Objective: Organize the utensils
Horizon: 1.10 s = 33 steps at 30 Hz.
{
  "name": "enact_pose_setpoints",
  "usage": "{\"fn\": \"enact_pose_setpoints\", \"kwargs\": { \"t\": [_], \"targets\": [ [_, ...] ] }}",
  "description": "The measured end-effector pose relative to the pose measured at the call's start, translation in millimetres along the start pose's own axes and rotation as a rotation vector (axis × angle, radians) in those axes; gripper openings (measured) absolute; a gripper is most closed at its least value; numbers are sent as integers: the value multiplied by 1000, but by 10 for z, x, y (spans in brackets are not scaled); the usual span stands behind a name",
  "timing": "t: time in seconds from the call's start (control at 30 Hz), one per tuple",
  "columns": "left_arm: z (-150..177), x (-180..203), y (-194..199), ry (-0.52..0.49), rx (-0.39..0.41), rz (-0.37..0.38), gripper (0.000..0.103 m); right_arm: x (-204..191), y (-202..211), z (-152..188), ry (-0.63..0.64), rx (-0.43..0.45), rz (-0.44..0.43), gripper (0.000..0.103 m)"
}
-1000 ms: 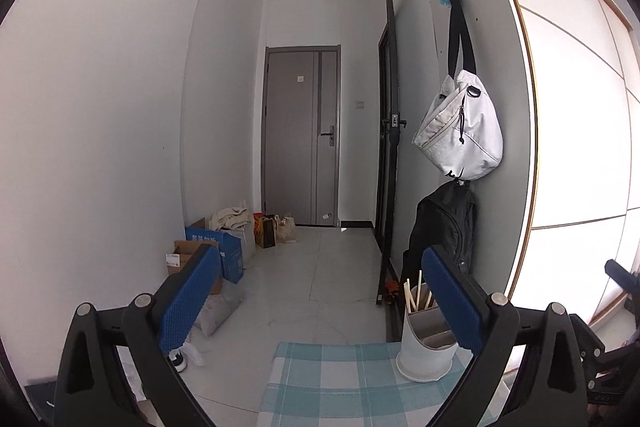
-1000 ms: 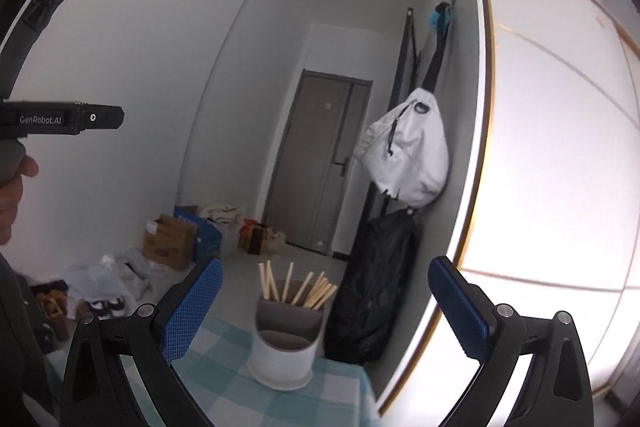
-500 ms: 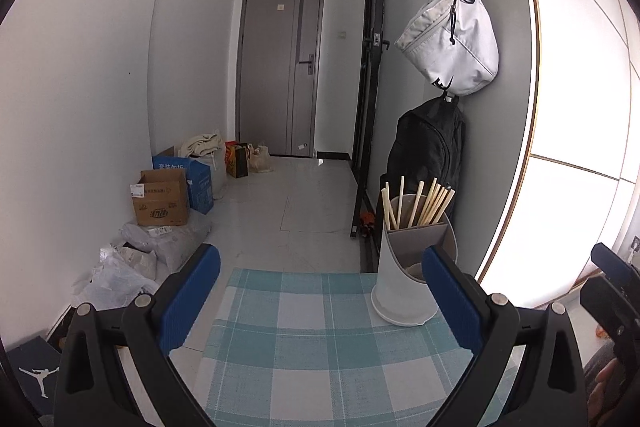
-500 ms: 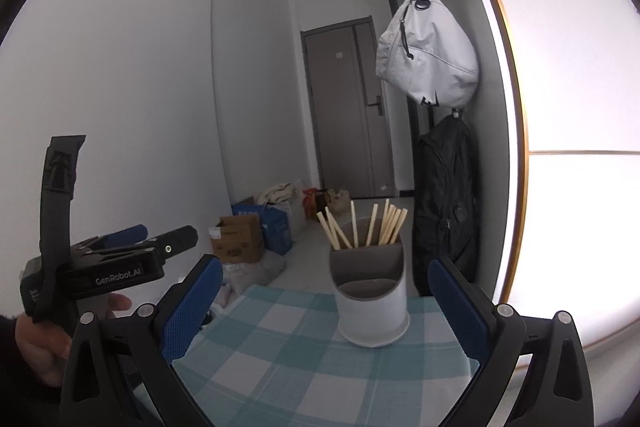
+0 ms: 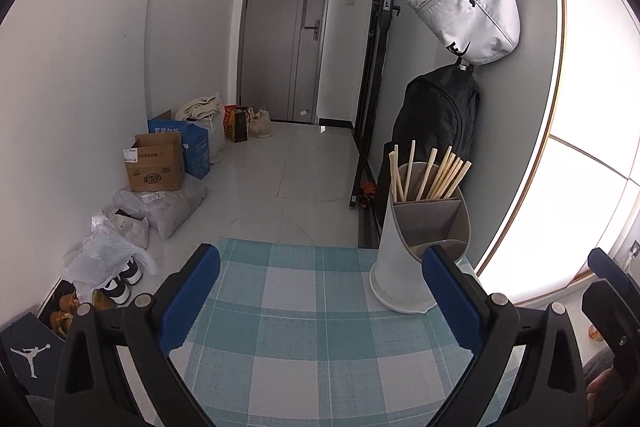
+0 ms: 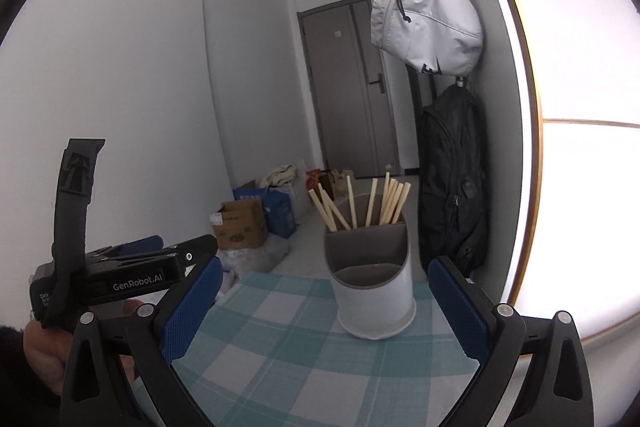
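A white utensil holder [image 5: 404, 267] with a grey divided insert stands on a teal checked tablecloth [image 5: 304, 331] at the far right. Several wooden chopsticks [image 5: 432, 173] stand in its back compartment. It also shows in the right wrist view [image 6: 374, 291], chopsticks [image 6: 368, 205] upright. My left gripper [image 5: 320, 301] is open and empty, above the cloth, left of the holder. My right gripper [image 6: 324, 307] is open and empty, facing the holder. The left gripper's body [image 6: 120, 279] shows at the left of the right wrist view.
A white bag [image 5: 468, 7] and a black backpack [image 5: 436, 119] hang on the wall behind the holder. Cardboard boxes [image 5: 156, 169], plastic bags [image 5: 160, 207] and shoes [image 5: 120, 283] lie on the floor at left. A grey door [image 5: 288, 31] closes the hallway.
Both grippers have tilted down and moved closer to the table. The checked cloth and the holder now fill more of both views. Both stay open.
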<state>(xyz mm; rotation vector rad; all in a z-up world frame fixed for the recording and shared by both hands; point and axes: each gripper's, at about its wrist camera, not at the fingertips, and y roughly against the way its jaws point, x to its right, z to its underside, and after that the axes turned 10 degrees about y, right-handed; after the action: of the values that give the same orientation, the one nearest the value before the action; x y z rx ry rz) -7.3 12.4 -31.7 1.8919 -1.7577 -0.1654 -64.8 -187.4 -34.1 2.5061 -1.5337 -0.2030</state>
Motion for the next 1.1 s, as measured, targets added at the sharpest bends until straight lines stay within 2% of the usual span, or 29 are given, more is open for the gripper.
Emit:
{"fn": "enact_pose_setpoints", "kwargs": {
  "t": [0.1, 0.23, 1.1],
  "targets": [
    [5, -9, -27, 9, -18, -4, 99, 3, 5, 6, -5, 0, -5, 103],
    [30, 18, -4, -14, 0, -24, 99, -26, 22, 2, 7, 4, -6, 103],
    [48, 38, 20, -26, 13, -15, 99, -97, 9, 25, 44, -7, -9, 103]
  ]
}}
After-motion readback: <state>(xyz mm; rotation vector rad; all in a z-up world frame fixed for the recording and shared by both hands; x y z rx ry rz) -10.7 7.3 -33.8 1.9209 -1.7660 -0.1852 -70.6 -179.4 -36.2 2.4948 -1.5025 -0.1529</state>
